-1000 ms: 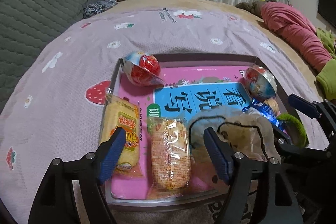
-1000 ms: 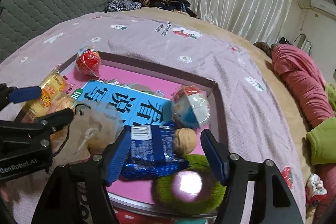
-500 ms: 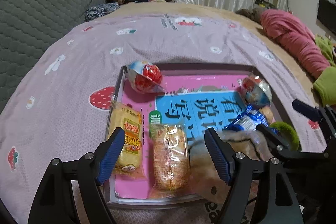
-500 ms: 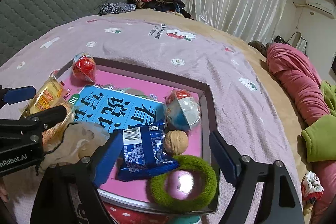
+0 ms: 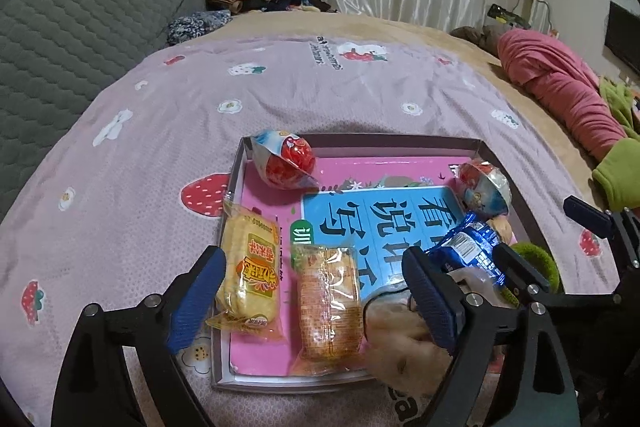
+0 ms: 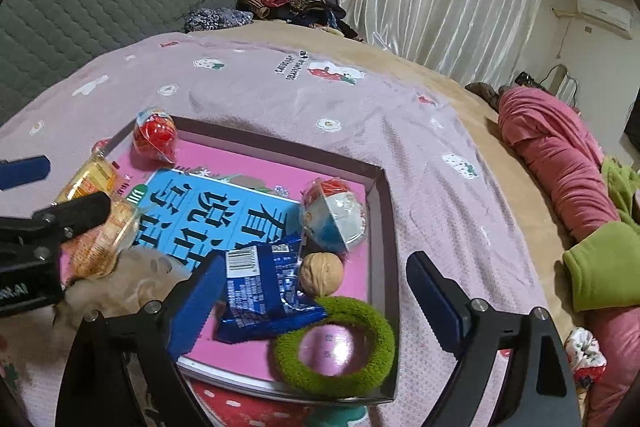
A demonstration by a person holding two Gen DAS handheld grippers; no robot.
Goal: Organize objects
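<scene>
The shallow tray (image 6: 378,211) sits on the lilac strawberry-print bedspread (image 5: 320,95), and nearly everything to be tidied already lies inside it. On its near left, two crinkly film-wrapped snacks lie side by side, the yellow cake pack (image 5: 250,277) and the orange cracker pack (image 5: 328,303), each with its long axis running away from the left gripper (image 5: 316,303). The cracker pack lies right between that gripper's blue pads, which are spreading and touch nothing.

On the near right lie a glossy blue foil packet (image 6: 264,295), a hard, wrinkled walnut (image 6: 321,274) and a fuzzy green ring (image 6: 336,343) (soft, I'd guess, and easy to squash). The right gripper (image 6: 314,307) hovers over these, its jaws opening too, nothing pressed between them.

A pale, floppy pouch (image 5: 400,343) slumps over the tray's near edge between the two grippers, closer to the left one. Two foil-wrapped egg toys, one red (image 5: 286,163), one blue and white (image 6: 334,217), rest at the far corners on the slick pink liner.
</scene>
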